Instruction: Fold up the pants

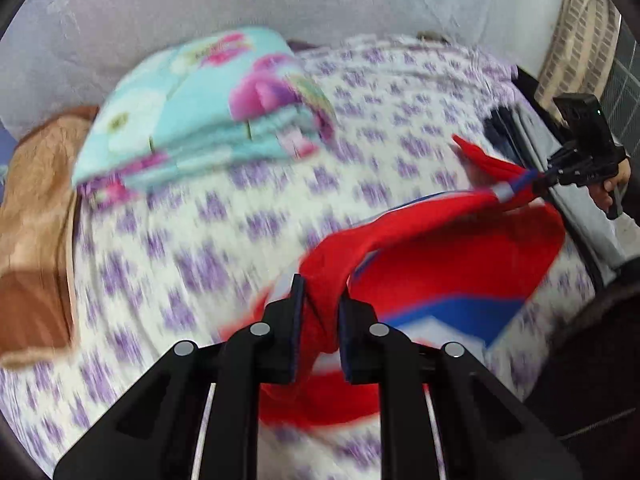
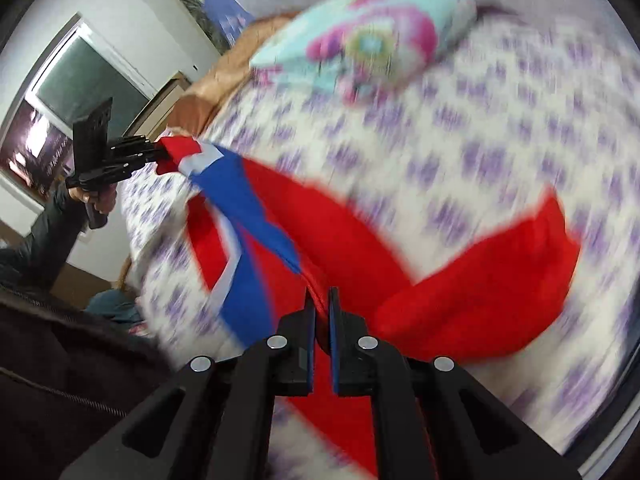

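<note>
Red fleece with blue and white striping identifies the pants (image 1: 460, 264), which hang above the bed (image 1: 200, 240), stretched between the two tools while their lower part sags onto the purple-patterned sheet. Left wrist view: the left tool (image 1: 322, 312) pinches a thick bunch of red fabric between its pads, and the right tool (image 1: 548, 178) appears at far right, clamped on the striped edge of the garment. A folded floral blanket (image 1: 208, 116) lies well beyond the pants, and a brown pillow (image 1: 36, 220) sits at the left edge of the bed. Heavy blur suggests fast motion; for a clean fold, slow down so that the cloth settles without twisting. Right wrist view: the right tool (image 2: 322, 312) has its pads pressed almost together on a thin edge of red fabric, and the left tool (image 2: 160, 152) is at upper left, holding the striped end. One loose red section (image 2: 500, 260) drapes to the right on the sheet. Judged from these views, the step in hand is spreading the garment. Keep both grips level and equally tensioned, lower the pants flat onto a bare part of the sheet away from the blanket, and release only once the edges line up.
</note>
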Demonstrator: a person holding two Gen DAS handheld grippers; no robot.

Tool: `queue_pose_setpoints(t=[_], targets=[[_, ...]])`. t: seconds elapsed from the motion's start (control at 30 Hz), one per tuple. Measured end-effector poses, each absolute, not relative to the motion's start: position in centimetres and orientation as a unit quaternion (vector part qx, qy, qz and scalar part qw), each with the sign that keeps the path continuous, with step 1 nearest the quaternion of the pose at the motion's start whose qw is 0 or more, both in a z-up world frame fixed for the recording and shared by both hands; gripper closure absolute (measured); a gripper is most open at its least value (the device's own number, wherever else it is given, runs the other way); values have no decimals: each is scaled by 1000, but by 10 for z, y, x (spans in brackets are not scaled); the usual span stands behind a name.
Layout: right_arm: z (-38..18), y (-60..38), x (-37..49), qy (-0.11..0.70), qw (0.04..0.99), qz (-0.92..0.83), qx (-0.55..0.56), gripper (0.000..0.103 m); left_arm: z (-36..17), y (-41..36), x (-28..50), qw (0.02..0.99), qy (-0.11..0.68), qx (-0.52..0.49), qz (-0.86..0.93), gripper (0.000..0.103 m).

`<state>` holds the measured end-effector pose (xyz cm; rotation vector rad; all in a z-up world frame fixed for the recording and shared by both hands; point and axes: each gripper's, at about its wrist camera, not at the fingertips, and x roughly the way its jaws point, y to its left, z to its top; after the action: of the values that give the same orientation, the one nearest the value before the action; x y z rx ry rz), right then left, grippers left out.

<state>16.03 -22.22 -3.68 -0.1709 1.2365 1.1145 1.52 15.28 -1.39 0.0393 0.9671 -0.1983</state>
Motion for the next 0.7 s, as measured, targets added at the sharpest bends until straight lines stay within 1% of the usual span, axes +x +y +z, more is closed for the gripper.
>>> queue_pose_setpoints(t=[0.1,0.17,0.2,0.23,0.3,0.33,0.37,0.4,0.43,0.53,0.57,0.63,0.7], targets=[[-68,-226,127,573,658,482,-73,97,-48,152,-11,869,488,-6,-84,89],[-91,-228,108,592,653,468,-64,97,-71,154,-18,858,509,-11,-77,86],[-104,-226,101,597,654,460,-67,96,-84,153,-21,849,523,-10,-70,83],[-118,-224,97,604,657,445,-75,92,-105,154,-25,835,547,-8,-58,77],[-137,-222,89,621,656,421,-79,83,-123,155,-32,826,561,-13,-53,77],[-138,-222,88,620,658,421,-75,75,-121,153,-34,829,557,-12,-50,75],[-134,-222,86,618,660,421,-73,61,-116,152,-37,831,554,-10,-47,71],[-124,-223,83,613,665,420,-75,52,-110,151,-40,831,554,-5,-41,51],[-116,-225,82,606,671,421,-76,42,-106,151,-42,832,553,0,-37,38],[-80,-239,90,565,706,423,-56,42,-85,152,-56,847,529,14,-46,37],[-68,-246,100,551,730,403,-41,37,-76,154,-59,855,517,7,-48,37],[-58,-254,120,534,777,333,-29,27,-59,160,-58,871,489,-26,-42,29],[-56,-249,139,518,811,268,-45,27,-51,162,-50,881,466,-69,-31,25]])
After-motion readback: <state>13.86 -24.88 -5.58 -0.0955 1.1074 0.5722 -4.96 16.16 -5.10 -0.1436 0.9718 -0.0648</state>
